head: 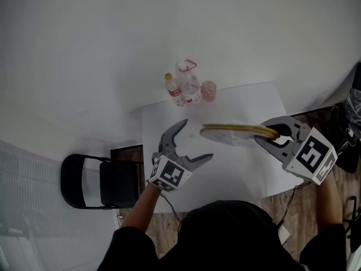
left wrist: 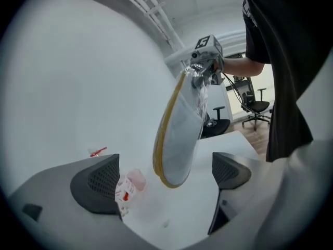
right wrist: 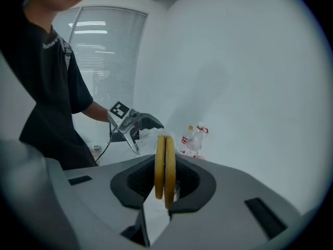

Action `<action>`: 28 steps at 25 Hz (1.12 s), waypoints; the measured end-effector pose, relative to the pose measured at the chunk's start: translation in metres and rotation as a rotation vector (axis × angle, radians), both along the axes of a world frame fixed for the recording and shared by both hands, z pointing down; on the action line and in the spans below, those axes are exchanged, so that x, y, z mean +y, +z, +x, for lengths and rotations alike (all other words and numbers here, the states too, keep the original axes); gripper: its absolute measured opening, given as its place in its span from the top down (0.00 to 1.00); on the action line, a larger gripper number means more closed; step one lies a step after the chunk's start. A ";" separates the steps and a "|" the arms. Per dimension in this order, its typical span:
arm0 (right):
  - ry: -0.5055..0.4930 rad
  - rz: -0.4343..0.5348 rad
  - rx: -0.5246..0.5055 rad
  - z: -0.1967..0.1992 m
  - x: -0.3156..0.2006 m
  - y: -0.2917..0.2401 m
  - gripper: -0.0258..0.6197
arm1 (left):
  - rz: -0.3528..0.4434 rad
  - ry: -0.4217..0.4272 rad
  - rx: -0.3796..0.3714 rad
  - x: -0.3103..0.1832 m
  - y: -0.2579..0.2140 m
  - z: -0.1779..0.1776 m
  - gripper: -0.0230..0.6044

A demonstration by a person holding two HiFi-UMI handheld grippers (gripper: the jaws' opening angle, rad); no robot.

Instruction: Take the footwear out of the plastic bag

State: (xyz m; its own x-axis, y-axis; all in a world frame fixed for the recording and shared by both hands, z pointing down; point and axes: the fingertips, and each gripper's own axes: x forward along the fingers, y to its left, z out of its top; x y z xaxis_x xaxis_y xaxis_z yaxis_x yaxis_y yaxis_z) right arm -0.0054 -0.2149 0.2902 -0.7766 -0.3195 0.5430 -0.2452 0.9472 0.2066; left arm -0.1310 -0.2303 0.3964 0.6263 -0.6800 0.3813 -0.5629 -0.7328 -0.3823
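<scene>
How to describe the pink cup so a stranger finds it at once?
On the white table, look at the far edge, where capped bottles stand. The cup is just right of them in the head view: shorter, pinkish, without a cap.

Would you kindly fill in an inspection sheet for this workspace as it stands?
Surface: white table, no spills seen.
Job's things: footwear, a yellow-edged pair, held up above the table; clear plastic bag bunched round the end at the right gripper.
Clutter: bottles and a pink cup at the table's far edge.
Grippers: right gripper shut on the footwear; left gripper open, with the pair's free end in front of it, untouched.
Cables: a thin cable trails from the left gripper toward the person; another from the right.
Surroundings: black chair left of the table; wood floor; white wall.
</scene>
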 end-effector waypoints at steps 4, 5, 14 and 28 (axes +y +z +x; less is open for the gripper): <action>-0.121 0.024 0.006 -0.011 0.020 -0.003 0.84 | -0.068 0.092 -0.158 0.006 0.017 0.010 0.05; -0.153 0.041 0.017 -0.013 0.027 -0.004 0.84 | -0.081 0.117 -0.180 0.010 0.020 0.013 0.05; -0.284 0.138 0.039 -0.020 0.056 -0.008 0.84 | -0.145 0.228 -0.214 0.038 0.027 0.028 0.71; -0.242 0.290 0.180 -0.014 0.053 -0.005 0.82 | -0.148 0.166 -0.174 0.036 0.024 0.020 0.74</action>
State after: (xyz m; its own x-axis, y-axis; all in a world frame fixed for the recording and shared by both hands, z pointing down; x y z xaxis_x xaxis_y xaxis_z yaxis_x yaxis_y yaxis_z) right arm -0.0192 -0.1615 0.2855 -0.7485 -0.2993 0.5917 0.0416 0.8693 0.4925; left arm -0.1110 -0.1941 0.4205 0.6406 -0.5025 0.5806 -0.3661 -0.8645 -0.3443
